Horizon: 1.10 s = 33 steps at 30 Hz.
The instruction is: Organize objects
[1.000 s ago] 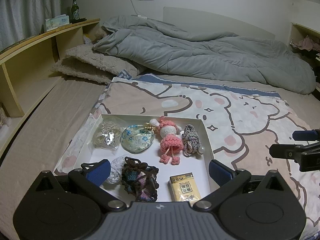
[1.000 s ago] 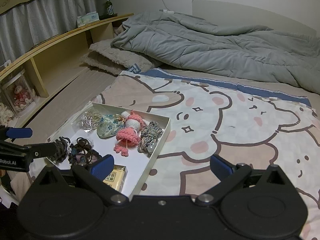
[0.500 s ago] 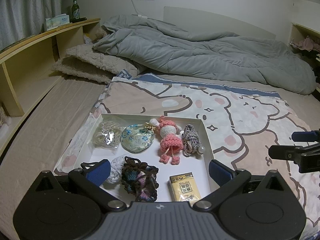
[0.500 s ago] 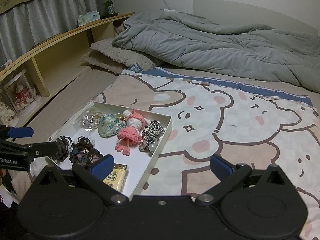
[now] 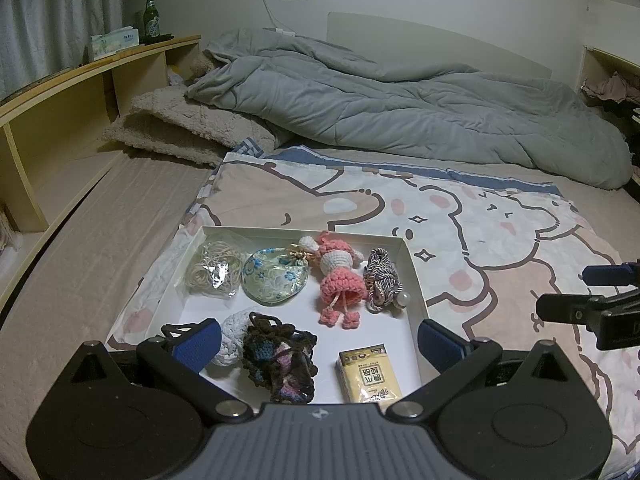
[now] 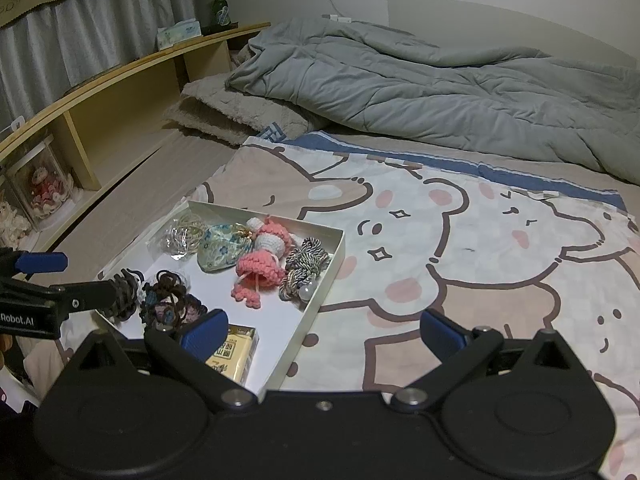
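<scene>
Two tongs are hanging over a white box of little things on a bed.

From the left wrist, the left tongs (image 5: 319, 344) are standing wide apart and holding nothing, with the white box (image 5: 412, 268) lying right in front of them. A dark knitted pouch (image 5: 280, 360) and a yellow packet (image 5: 369, 374) are sitting between the blue tips, and a pink knitted doll (image 5: 340, 280) is lying farther ahead. From the right wrist, the right tongs (image 6: 323, 330) are also spread wide and empty, hanging over the bear blanket (image 6: 460, 240). The box is lying ahead to their left, its near end by the left tip.
</scene>
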### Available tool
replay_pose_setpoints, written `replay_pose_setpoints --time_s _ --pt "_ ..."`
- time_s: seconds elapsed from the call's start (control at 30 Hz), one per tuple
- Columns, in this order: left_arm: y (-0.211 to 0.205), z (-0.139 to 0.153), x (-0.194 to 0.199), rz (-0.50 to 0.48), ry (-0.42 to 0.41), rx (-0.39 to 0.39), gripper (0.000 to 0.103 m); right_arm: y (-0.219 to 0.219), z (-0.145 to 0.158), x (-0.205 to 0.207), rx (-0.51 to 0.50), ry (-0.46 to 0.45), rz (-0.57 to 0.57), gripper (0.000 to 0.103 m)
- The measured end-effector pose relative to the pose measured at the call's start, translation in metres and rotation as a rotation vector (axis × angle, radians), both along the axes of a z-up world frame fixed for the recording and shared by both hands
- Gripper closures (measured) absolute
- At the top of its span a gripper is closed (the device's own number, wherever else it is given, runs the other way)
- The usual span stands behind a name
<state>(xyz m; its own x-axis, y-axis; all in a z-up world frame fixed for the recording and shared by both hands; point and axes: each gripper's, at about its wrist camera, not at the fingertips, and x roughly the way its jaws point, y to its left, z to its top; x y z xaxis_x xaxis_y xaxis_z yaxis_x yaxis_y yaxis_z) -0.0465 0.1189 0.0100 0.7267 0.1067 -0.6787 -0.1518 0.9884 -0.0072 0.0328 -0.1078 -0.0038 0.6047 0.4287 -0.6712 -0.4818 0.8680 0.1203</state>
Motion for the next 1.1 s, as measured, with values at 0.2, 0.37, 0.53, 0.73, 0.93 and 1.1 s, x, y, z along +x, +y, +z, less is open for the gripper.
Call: replay_pose_setpoints --time_s 0.2,0.37,0.53,0.73,0.93,1.1 --pt "0.0001 0.0000 0.0001 0.000 0.001 0.000 0.000 0.0002 0.0002 -0.0004 0.000 0.000 0.001 0.000" --pt "0.0001 0.0000 -0.0001 0.001 0.000 -0.001 0.000 0.0006 -0.0009 0.0002 -0.002 0.001 0.002 0.000" --pt "-0.0005 0.0002 -0.0002 0.001 0.001 -0.001 0.000 0.0006 -0.0019 -0.0007 -0.002 0.002 0.002 0.000" --pt "-0.0008 -0.0004 0.0000 0.001 0.002 -0.002 0.000 0.0006 -0.0032 -0.0007 -0.002 0.004 0.003 0.000" --pt "-0.0025 -0.0023 0.0002 0.002 0.005 -0.005 0.000 -0.0005 -0.0049 -0.0006 -0.004 0.009 0.003 0.000" --pt "-0.0015 -0.0027 0.0007 0.002 0.006 -0.006 0.000 -0.0013 -0.0050 0.0003 -0.005 0.011 0.002 0.000"
